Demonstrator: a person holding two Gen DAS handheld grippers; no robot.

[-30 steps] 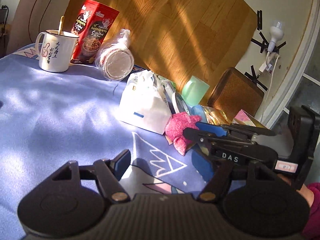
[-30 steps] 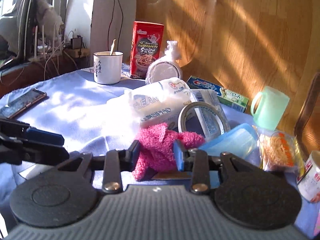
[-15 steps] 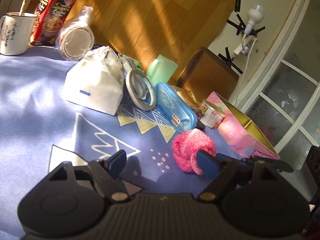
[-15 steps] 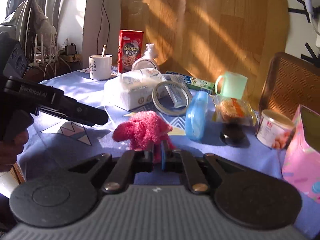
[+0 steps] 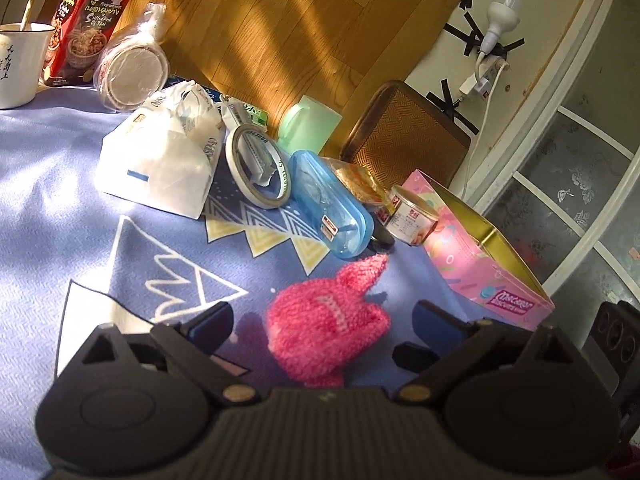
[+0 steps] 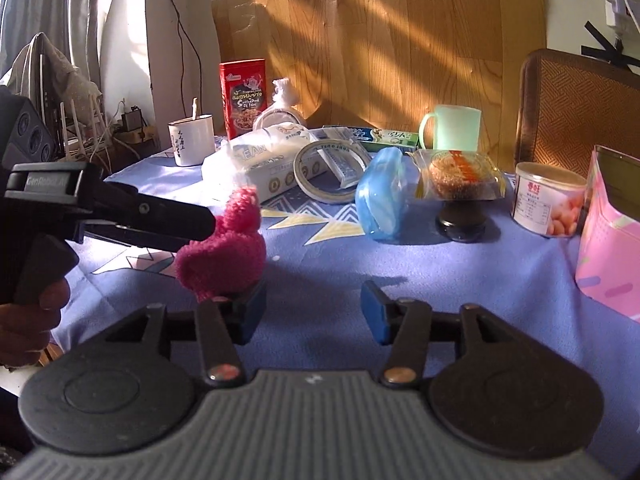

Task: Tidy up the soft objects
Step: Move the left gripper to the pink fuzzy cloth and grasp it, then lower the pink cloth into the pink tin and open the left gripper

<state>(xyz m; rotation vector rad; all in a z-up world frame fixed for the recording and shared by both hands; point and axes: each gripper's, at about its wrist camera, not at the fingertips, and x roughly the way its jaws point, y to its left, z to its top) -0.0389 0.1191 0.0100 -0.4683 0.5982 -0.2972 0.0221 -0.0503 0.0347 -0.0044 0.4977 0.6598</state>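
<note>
The pink sock (image 5: 326, 322) now lies loose on the blue cloth of the counter (image 5: 60, 184), where half a second ago the right claw (image 6: 314, 314) was pressed together on it; a second ago it sat back by the tissue pack (image 5: 160, 160) and tape roll (image 5: 256, 168). The right claw's jaws are opening, with only bare cloth between them, and the sock rests just beyond its left finger, touching or nearly touching it. The left claw (image 5: 322, 320) has spread from half closed to wide and its jaws are opening further; the sock sits between its blue pads without either pad pressing on it. In the right view the left claw reaches in from the left, its tip at the sock. The sock lies in front of the blue case (image 5: 328, 208), with the pink box (image 5: 488, 264) to the right
</note>
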